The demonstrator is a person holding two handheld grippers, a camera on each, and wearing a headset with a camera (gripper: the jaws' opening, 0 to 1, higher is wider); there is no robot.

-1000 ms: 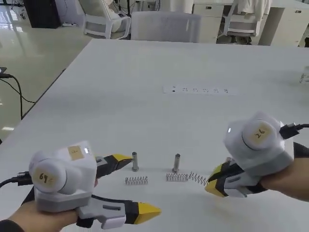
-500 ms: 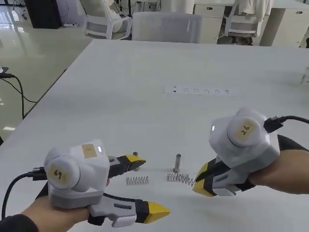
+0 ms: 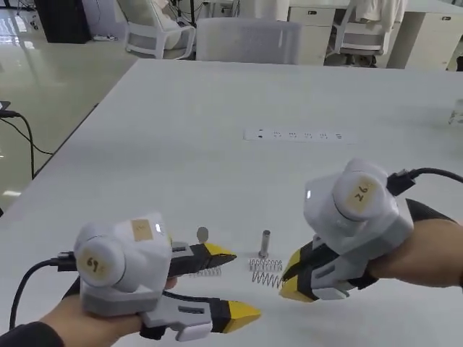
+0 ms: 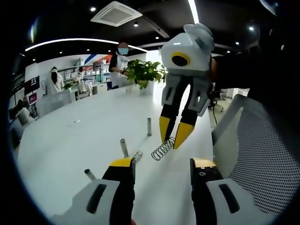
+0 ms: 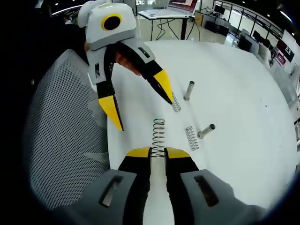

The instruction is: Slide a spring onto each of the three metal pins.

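Observation:
My right gripper [image 3: 288, 280] is shut on the end of a steel spring [image 3: 267, 279], which sticks out to the left just above the white table [image 3: 239, 108]. The same spring [image 5: 158, 135] rises from my shut jaws in the right gripper view. My left gripper [image 3: 230, 283] stands open at the lower left, nothing between its jaws, its upper jaw over a second spring [image 3: 210, 271]. A third spring [image 3: 265, 264] lies in front of an upright pin [image 3: 265, 243]. Another pin [image 3: 202, 234] stands to its left. The left gripper view holds three pins [image 4: 149, 126] [image 4: 123, 147] [image 4: 89, 175] and the right gripper [image 4: 172, 136].
A white power strip [image 3: 300, 135] lies across the middle of the table. Chairs [image 3: 249, 40] stand past the far edge. A black cable [image 3: 22, 144] trails over the floor at the left. People stand far off in the left gripper view.
My right gripper has moved left with the spring, now off the table and nearer the middle pin. My left gripper has shifted right, its upper jaw now over the left spring.

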